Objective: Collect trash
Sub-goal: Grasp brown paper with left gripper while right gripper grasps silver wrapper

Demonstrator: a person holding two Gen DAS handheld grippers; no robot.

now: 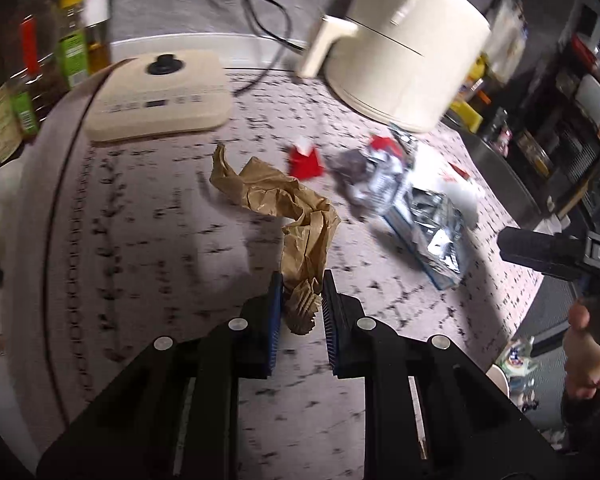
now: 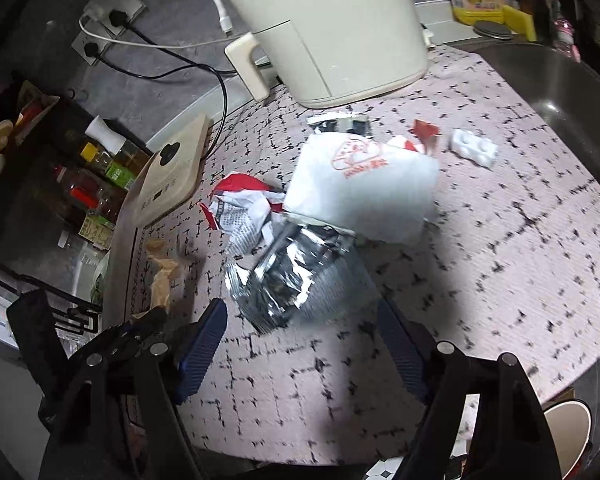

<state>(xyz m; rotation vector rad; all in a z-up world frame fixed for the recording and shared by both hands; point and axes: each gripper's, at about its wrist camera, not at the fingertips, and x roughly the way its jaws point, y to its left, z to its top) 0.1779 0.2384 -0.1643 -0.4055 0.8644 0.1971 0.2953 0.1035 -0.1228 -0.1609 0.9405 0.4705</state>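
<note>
My left gripper (image 1: pixel 300 300) is shut on the near end of a crumpled brown paper (image 1: pixel 284 204) that trails away over the patterned counter (image 1: pixel 140 240). Beyond it lie a red scrap (image 1: pixel 306 160), a crumpled red-and-white wrapper (image 1: pixel 372 168) and a silver foil bag (image 1: pixel 432 228). My right gripper (image 2: pixel 304 324) is open, its jaws wide on either side of the near end of the foil bag (image 2: pixel 292 276). A white bag with a red logo (image 2: pixel 364 184) lies behind it, next to the printed wrapper (image 2: pixel 244 212). The brown paper (image 2: pixel 162 276) and left gripper show at left.
A cream air fryer (image 2: pixel 324 28) stands at the back. A cream induction hob (image 1: pixel 160 92) and bottles (image 1: pixel 72 52) are at left. A white plastic piece (image 2: pixel 474 147) lies by the sink (image 2: pixel 560 92). A paper cup (image 2: pixel 568 432) stands below the counter edge at right.
</note>
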